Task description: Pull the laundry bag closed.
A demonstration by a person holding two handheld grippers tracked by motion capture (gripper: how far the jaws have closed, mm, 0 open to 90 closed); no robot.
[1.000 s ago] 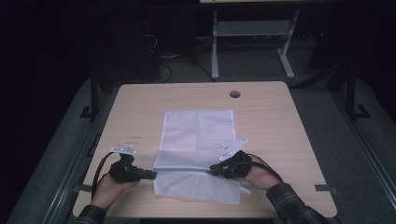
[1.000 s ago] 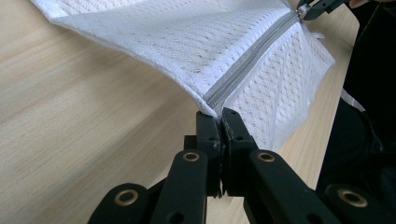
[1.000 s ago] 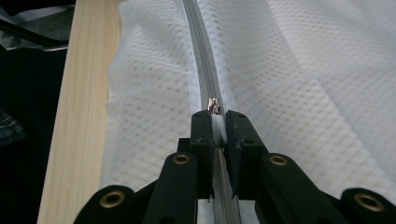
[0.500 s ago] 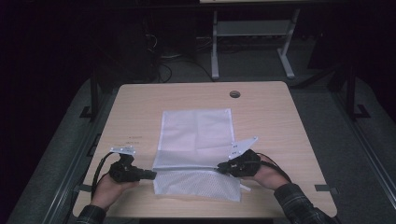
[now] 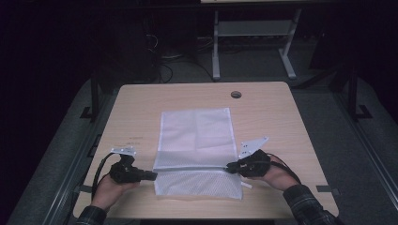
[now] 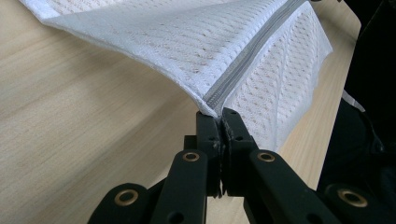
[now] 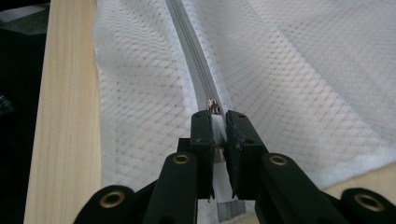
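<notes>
Wood table [image 5: 141,108], mesh bag [image 5: 197,140], dark rm.

Room dim, table [image 5: 141,108] lit from above; surroundings black; gripper views sharp, evenly bright.

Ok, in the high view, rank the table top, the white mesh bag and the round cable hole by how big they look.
1. Table top, the largest.
2. White mesh bag, lying on it.
3. Round cable hole, by far the smallest, near the far edge.
</notes>
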